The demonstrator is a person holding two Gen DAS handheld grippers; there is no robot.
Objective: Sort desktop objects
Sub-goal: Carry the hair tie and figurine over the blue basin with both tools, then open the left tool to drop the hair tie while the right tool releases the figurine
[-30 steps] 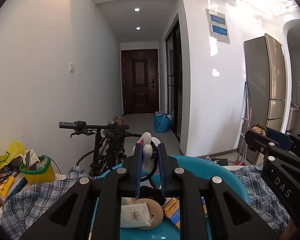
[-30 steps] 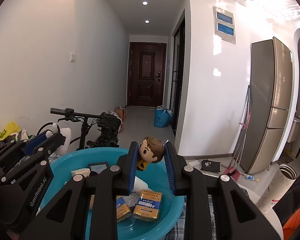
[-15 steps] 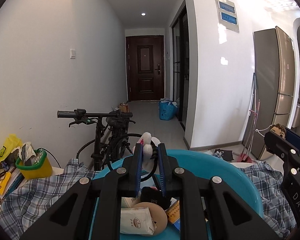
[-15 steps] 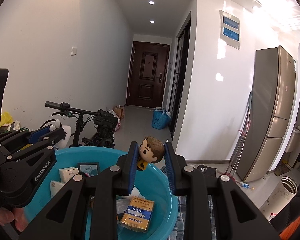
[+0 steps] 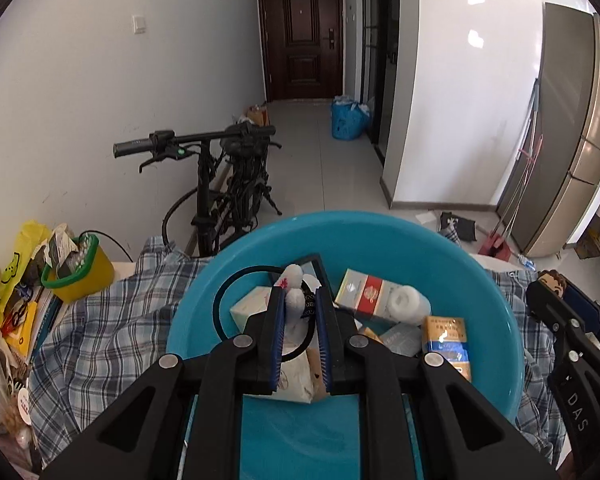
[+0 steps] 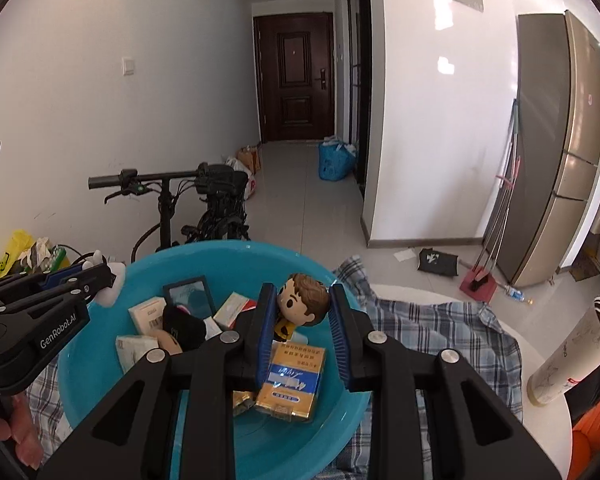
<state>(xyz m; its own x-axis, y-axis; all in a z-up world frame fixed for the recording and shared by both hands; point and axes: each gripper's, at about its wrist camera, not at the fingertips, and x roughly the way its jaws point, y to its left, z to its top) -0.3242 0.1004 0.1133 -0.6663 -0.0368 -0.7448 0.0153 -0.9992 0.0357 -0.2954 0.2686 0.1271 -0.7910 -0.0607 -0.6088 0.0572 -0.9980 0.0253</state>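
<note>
Left wrist view: past a hallway with a bicycle (image 5: 220, 184), the blue basin (image 5: 380, 236) on checked cloth (image 5: 112, 320) holds boxes; it fills more of the frame than before. The left gripper (image 5: 300, 304) clamps a white plush toy (image 5: 294, 300).

Right wrist view: the right gripper (image 6: 302, 308) grips a brown-haired figurine (image 6: 300, 300) above the basin (image 6: 220, 250).

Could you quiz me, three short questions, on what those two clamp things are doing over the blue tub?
1. True or false: the left gripper is empty.
2. What does the right gripper hold? A) a figurine B) a box C) nothing
3. Fill in: both grippers hang above the blue ___.

Key
1. False: its fingers clamp a small white plush toy.
2. A: a brown-haired figurine.
3. basin, which holds boxes and packets.
</note>
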